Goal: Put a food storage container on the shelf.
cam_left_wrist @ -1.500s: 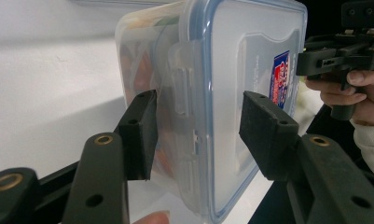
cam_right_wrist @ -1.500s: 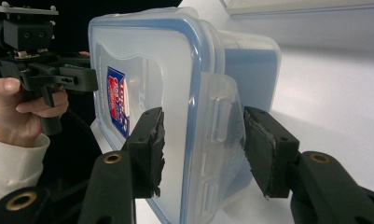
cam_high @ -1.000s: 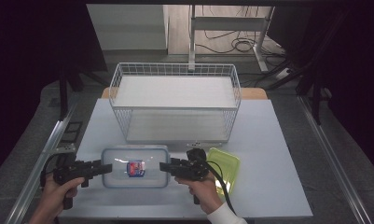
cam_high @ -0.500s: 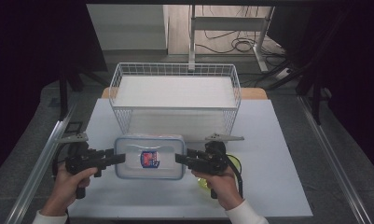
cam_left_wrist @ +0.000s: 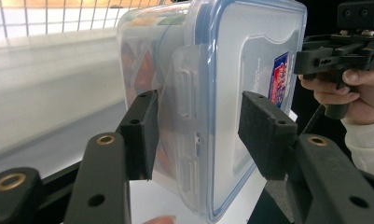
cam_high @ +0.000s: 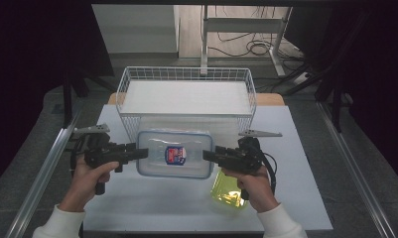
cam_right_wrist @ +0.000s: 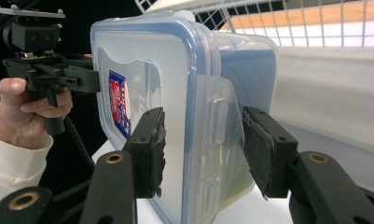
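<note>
Beyond the white table's [cam_high: 305, 148] middle stands a wire basket [cam_high: 186, 96]; just near of its front wall a lidded plastic container [cam_high: 174, 153] is carried clear of the tabletop. Its left end is pinched by the left gripper [cam_high: 141, 153], its right end by the right gripper [cam_high: 209, 155]. Judged next: raising it level over the rim, then lowering it inside. A yellow-green lid [cam_high: 229, 191] lies below.
</note>
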Motion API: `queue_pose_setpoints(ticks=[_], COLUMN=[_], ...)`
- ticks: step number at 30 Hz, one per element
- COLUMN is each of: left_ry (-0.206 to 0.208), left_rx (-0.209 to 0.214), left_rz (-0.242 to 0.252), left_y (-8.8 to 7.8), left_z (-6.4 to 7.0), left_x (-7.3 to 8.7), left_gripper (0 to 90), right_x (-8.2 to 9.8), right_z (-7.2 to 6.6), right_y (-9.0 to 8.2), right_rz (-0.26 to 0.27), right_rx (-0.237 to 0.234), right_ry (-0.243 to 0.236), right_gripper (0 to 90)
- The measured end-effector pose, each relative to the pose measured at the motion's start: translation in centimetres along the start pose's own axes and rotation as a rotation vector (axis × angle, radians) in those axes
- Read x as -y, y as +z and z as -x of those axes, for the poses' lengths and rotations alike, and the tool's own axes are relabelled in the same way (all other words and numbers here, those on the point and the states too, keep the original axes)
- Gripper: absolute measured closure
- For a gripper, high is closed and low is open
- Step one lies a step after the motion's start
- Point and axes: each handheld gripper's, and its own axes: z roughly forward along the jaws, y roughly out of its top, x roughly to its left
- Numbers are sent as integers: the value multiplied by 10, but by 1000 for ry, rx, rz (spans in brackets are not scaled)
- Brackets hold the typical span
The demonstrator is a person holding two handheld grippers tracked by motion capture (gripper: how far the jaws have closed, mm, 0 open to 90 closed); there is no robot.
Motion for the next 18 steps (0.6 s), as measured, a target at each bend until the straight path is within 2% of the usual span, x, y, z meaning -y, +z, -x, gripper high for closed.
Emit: queue_pose_setpoints(ticks=[8, 9, 10, 13, 14, 15, 17, 18], left_ry=[18, 18, 20, 23, 28, 28, 36, 36], left_rx=[3, 3, 3, 6, 6, 6, 6, 6], left_rz=[17, 17, 20, 28, 32, 32, 44, 44], left_y=[3, 3, 3, 3, 3, 3, 4, 4], left_z=[5, 5, 5, 5, 4, 4, 5, 5], left_x=[-29, -29, -38, -47, -55, -55, -68, -68], left_gripper=[492, 492, 492, 491, 492, 492, 491, 492], right_x=[-28, -32, -38, -52, -57, -57, -72, -72], right_z=[3, 3, 3, 3, 3, 3, 5, 5], right_y=[-12, -13, -13, -15, -16, -16, -18, -18], right_rz=[12, 10, 12, 15, 19, 19, 16, 16], right_rx=[6, 7, 9, 11, 12, 12, 12, 12], right_ry=[-19, -23, -28, -40, -44, -44, -54, -54], right_gripper=[506, 506, 506, 507, 507, 507, 508, 508])
